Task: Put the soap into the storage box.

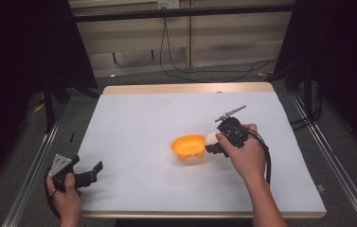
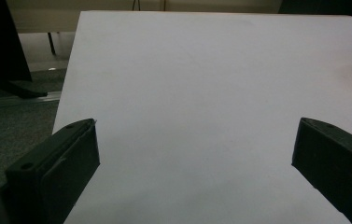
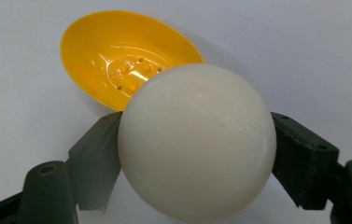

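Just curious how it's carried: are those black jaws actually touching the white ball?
Touching. In the right gripper view, both jaws of the right gripper press against the white ball, no gap either side.

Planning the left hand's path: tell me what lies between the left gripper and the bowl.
Only bare white table separates the left gripper from the orange bowl, as the high view shows.

A white sheet (image 1: 157, 123) covered a wooden table (image 1: 185, 88), whose bare edge showed along the far side. The table stood on a grey carpeted floor (image 1: 204, 75). Black cables (image 1: 176, 66) hung down and looped across the floor before a pale panelled wall (image 1: 223, 42). Dark curtains (image 1: 20, 56) hung at both sides, with a black stand (image 1: 48, 109) at the left. Metal rails (image 1: 29, 179) ran along the floor beside the table.
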